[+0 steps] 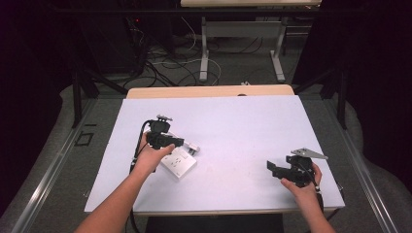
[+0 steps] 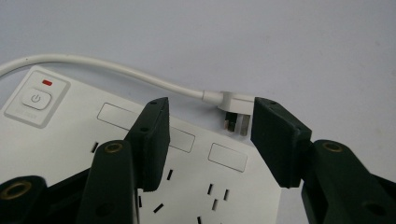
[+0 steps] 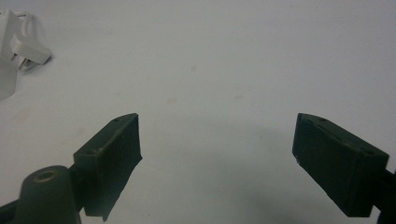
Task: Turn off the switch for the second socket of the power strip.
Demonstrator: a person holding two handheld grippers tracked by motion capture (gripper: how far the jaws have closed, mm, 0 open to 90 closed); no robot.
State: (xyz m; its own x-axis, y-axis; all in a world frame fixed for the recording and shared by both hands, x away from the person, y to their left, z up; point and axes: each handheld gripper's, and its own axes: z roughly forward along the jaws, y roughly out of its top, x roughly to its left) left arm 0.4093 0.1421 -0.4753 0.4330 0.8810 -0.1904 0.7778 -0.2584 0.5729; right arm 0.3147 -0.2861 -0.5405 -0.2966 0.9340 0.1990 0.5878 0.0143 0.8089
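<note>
A white power strip (image 1: 179, 163) lies on the white table top (image 1: 233, 131), left of centre. In the left gripper view the power strip (image 2: 84, 135) shows a power button (image 2: 36, 98) with a red light, and its white cord (image 2: 116, 69) curves to a white plug (image 2: 232, 103) lying just off its edge. My left gripper (image 2: 210, 140) hovers open right over the strip, its jaws straddling the sockets near the plug. At the table's right front my right gripper (image 1: 273, 168) is held open over bare table (image 3: 219, 79), with the plug (image 3: 28, 49) far off.
A wooden strip (image 1: 209, 91) borders the table's far edge. Beyond it stand a desk frame (image 1: 240, 46) and tangled cables (image 1: 165, 63) on the floor. Dark curtains close both sides.
</note>
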